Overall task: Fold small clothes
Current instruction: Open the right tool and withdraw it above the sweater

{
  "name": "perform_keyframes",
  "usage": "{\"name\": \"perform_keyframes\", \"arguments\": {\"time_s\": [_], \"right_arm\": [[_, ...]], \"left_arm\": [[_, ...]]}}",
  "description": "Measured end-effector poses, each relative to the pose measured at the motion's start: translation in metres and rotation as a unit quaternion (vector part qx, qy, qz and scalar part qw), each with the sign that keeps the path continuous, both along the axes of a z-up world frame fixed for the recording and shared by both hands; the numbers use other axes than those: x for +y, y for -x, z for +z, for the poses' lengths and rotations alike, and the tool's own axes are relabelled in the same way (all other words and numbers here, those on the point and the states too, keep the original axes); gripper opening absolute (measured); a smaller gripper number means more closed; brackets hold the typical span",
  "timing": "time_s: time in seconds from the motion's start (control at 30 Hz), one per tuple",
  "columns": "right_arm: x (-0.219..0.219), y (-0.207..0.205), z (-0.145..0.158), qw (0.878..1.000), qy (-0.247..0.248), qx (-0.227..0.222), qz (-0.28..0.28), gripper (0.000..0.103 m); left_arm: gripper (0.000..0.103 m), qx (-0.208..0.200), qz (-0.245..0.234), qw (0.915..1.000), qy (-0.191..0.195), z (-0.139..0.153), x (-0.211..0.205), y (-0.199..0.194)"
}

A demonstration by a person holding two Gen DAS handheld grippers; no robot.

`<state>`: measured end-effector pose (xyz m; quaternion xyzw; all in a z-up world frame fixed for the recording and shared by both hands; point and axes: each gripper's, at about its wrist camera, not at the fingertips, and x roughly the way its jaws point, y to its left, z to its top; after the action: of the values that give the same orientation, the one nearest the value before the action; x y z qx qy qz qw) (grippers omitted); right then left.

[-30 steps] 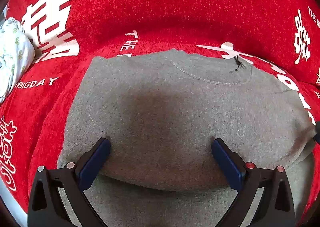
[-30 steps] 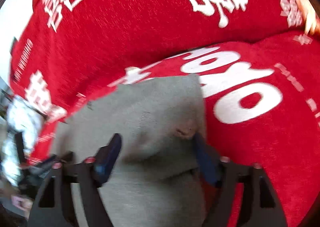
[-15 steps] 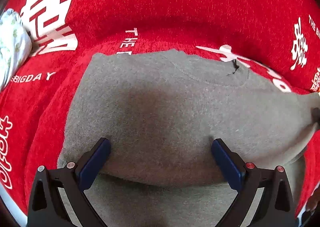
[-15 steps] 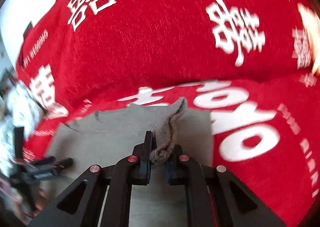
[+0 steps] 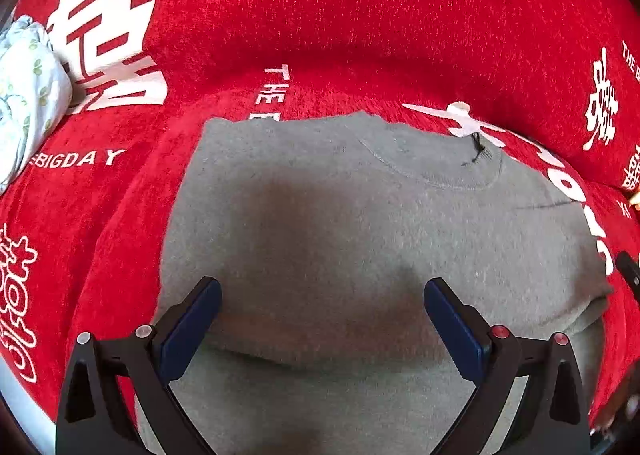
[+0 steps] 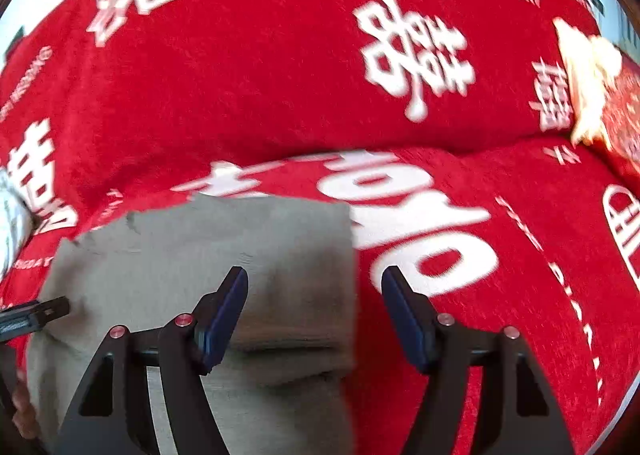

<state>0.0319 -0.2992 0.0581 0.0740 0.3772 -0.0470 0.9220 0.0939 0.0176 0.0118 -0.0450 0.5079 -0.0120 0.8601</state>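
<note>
A small grey sweater [image 5: 340, 239] lies flat on a red cover, neckline [image 5: 440, 171] away from me, with a fold across its lower part. My left gripper [image 5: 320, 323] is open and empty, low over the sweater's lower middle. In the right wrist view the sweater [image 6: 224, 255] has a straight folded right edge. My right gripper [image 6: 314, 315] is open and empty over that right edge. The left gripper's tip [image 6: 44, 311] shows at the left there.
The red cover [image 5: 360, 35] with white lettering drapes over a sofa seat and back cushion. A white floral cloth [image 5: 28, 95] lies at the far left. A red and cream item [image 6: 600, 87] sits at the far right.
My right gripper closed on the sweater's right sleeve, carried it inward over the body, then opened and let it go. The right side is now a straight folded edge. The left gripper stayed put.
</note>
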Motion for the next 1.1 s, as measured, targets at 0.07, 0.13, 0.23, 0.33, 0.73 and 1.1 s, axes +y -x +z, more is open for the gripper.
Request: {"name": "perform_keyframes", "arguments": {"time_s": [0.07, 0.13, 0.23, 0.33, 0.73, 1.1], "right_arm": [[0.025, -0.006, -0.001, 0.999, -0.001, 0.009, 0.044, 0.073], [0.053, -0.018, -0.011, 0.996, 0.004, 0.039, 0.083, 0.073], [0.075, -0.038, -0.039, 0.991, 0.049, 0.085, 0.087, 0.073], [0.070, -0.049, -0.048, 0.993, 0.055, 0.083, 0.068, 0.079], [0.089, -0.019, -0.030, 0.994, 0.023, 0.082, 0.067, 0.086], [0.118, 0.061, -0.049, 0.991, 0.071, 0.053, 0.100, 0.090]], "left_arm": [[0.102, 0.008, -0.008, 0.9999, -0.006, -0.005, -0.007, -0.005], [0.102, 0.010, -0.022, 0.9995, -0.020, -0.010, -0.016, -0.008], [0.102, 0.013, -0.028, 0.9984, -0.048, -0.019, -0.020, -0.016], [0.102, 0.014, -0.028, 0.9990, -0.033, -0.022, -0.011, -0.031], [0.102, 0.013, -0.022, 0.9997, -0.002, -0.008, -0.003, -0.010], [0.102, -0.044, -0.051, 0.9949, -0.075, -0.018, -0.010, 0.082]]}}
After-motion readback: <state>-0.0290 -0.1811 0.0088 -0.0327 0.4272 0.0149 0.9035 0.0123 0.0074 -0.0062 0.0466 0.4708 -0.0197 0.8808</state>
